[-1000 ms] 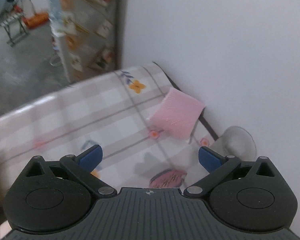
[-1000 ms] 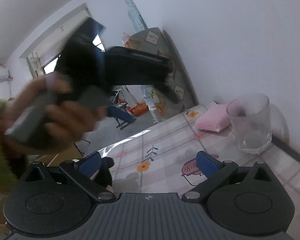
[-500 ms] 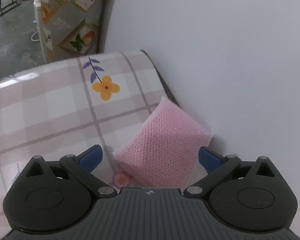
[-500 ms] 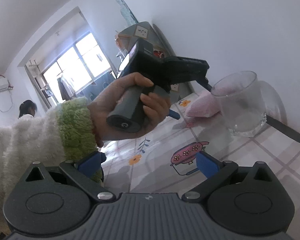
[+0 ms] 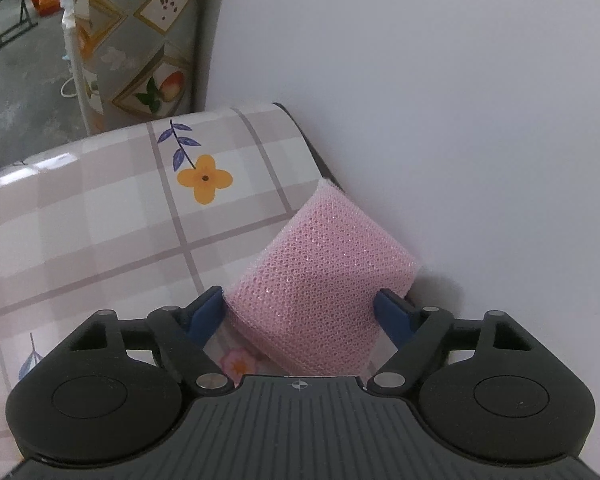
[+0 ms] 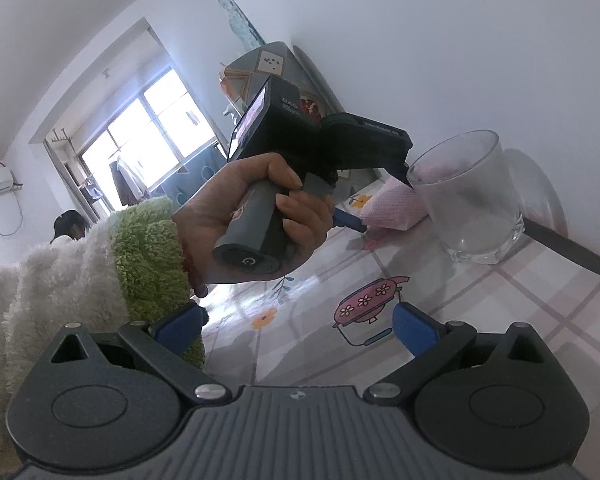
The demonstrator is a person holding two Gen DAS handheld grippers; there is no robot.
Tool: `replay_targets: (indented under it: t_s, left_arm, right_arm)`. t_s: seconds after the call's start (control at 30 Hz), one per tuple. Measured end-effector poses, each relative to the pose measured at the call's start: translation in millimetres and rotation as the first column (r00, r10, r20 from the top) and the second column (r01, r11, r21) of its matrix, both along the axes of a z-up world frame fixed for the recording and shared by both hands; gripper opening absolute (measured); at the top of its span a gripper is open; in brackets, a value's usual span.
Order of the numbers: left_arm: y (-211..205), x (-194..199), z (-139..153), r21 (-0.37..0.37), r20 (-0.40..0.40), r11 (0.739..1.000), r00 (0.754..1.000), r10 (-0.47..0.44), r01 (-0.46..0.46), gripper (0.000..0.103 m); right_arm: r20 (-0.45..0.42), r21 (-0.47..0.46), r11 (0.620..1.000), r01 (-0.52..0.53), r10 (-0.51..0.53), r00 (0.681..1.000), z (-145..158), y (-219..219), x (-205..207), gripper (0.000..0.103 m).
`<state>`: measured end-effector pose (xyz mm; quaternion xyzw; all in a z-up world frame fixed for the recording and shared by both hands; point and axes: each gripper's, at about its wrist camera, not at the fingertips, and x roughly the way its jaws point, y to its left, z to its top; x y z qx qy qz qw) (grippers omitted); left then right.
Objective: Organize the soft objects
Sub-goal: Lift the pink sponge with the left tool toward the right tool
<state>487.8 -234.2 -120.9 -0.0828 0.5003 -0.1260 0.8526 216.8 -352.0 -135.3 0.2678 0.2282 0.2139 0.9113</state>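
Left gripper [image 5: 300, 308]: blue fingers pressed against both sides of the pink mesh sponge [image 5: 320, 280], pinching it; the sponge tilts up at the table's far corner, close to the white wall [image 5: 460, 100].
Left hand [image 6: 256, 212]: wraps the gripper's handle, green fleece cuff at the wrist.
Right gripper [image 6: 296, 324]: spread wide, holding nothing, above the table.
Table [image 5: 100, 220]: checked floral cloth.
Glass tumbler [image 6: 468, 196]: upright beside the sponge, along the wall edge.
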Motion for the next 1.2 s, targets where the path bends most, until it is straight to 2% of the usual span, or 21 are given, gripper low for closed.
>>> replay_targets:
  t_s: [0.4, 0.57, 0.8, 0.97, 1.1, 1.2]
  left_arm:
    - [28.9, -35.6, 8.2, 0.099, -0.053, 0.994, 0.997, 0.057, -0.051, 0.081]
    - [37.2, -68.2, 11.5, 0.164, -0.061, 0.985, 0.996, 0.058, -0.048, 0.081]
    - [37.4, -132.3, 16.8, 0.229, -0.098, 0.973, 0.995, 0.02, 0.003, 0.082]
    - [24.0, -185.4, 17.2, 0.291, -0.092, 0.954, 0.995, -0.042, 0.067, 0.083]
    - [26.1, -225.6, 20.7, 0.241, -0.135, 0.966, 0.989, -0.062, 0.094, 0.083]
    - [32.7, -254.4, 21.1, 0.195, -0.141, 0.977, 0.989, -0.054, 0.081, 0.083]
  right_arm:
    - [-0.006, 0.005, 1.0, 0.026, -0.026, 1.0, -2.0, -4.0, -0.4, 0.083]
    - [-0.04, 0.072, 0.995, 0.067, -0.064, 0.997, -0.4, -17.6, -11.6, 0.083]
    - [-0.062, 0.067, 0.988, 0.14, -0.136, 0.989, 6.2, -28.8, -78.3, 0.083]
    - [-0.066, 0.019, 0.982, 0.19, -0.189, 0.98, 12.9, -43.9, -130.6, 0.083]
    - [-0.047, -0.009, 0.967, 0.255, -0.255, 0.966, 25.4, -63.5, -166.7, 0.083]
    - [-0.027, -0.017, 0.955, 0.297, -0.297, 0.954, 33.4, -75.5, -188.1, 0.083]
